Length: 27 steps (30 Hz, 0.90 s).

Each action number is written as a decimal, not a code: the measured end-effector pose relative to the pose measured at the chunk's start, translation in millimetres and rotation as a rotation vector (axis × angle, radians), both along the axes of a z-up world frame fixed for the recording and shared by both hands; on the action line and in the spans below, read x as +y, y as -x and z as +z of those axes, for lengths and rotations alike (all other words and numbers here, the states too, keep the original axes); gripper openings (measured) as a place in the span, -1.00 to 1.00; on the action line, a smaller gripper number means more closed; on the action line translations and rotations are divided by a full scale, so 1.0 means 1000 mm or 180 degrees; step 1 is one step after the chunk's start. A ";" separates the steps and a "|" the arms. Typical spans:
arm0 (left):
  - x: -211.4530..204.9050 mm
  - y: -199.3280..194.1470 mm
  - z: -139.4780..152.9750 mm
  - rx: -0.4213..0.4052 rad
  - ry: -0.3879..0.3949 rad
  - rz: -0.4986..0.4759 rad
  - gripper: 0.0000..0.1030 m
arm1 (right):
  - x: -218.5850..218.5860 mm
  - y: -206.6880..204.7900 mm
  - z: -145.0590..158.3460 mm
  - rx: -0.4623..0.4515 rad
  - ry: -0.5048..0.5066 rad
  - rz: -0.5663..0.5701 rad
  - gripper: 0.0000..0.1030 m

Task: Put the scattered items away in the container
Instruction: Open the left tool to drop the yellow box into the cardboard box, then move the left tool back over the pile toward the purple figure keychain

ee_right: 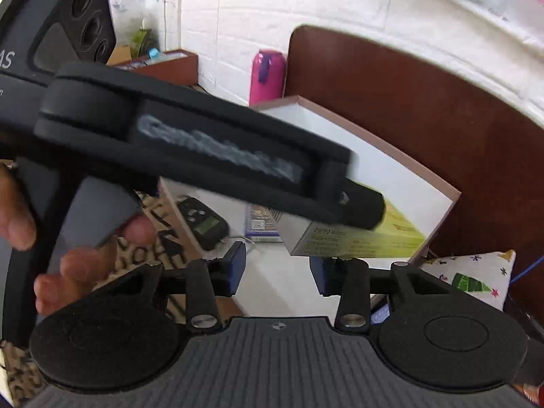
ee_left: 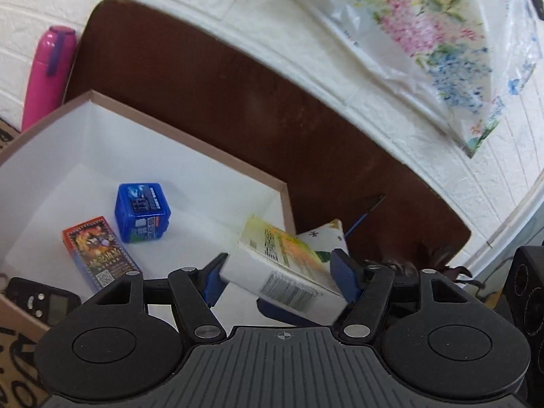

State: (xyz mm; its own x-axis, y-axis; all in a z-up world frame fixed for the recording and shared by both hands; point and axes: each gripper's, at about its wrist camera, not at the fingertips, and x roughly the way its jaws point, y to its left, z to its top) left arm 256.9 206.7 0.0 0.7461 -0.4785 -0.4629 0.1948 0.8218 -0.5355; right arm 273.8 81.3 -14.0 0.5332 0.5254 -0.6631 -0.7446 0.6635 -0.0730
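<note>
A white box with a tan rim point(ee_left: 190, 137) stands on the bed; it also shows in the right wrist view point(ee_right: 384, 149). Inside lie a blue cube point(ee_left: 141, 212) and a red card pack point(ee_left: 98, 253). My left gripper point(ee_left: 278, 272) is shut on a yellow-white carton point(ee_left: 282, 258) and holds it tilted over the box's near right corner. In the right wrist view the carton point(ee_right: 357, 238) hangs from the left gripper's black body point(ee_right: 204, 156). My right gripper point(ee_right: 277, 272) is open and empty, just below the carton. A black remote point(ee_right: 204, 224) lies at the box's left edge.
A dark brown headboard point(ee_left: 238, 85) stands behind the box. A pink bottle point(ee_left: 47, 74) stands at the left. A small patterned pillow point(ee_right: 472, 278) lies right of the box. A floral plastic bag point(ee_left: 425, 34) hangs at the upper right. A black speaker point(ee_left: 527, 292) is at the right.
</note>
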 end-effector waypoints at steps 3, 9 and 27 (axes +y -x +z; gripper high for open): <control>-0.002 -0.016 -0.017 0.0203 -0.0019 -0.0038 0.38 | 0.006 -0.018 -0.015 0.0095 0.0087 -0.0064 -0.11; 0.013 -0.018 -0.028 0.0324 -0.0020 0.0308 1.00 | 0.001 -0.027 -0.024 -0.0012 0.0119 -0.0141 0.36; 0.009 0.012 -0.011 0.0104 -0.0182 0.0380 1.00 | -0.024 -0.006 -0.011 -0.0335 -0.0090 -0.0305 0.80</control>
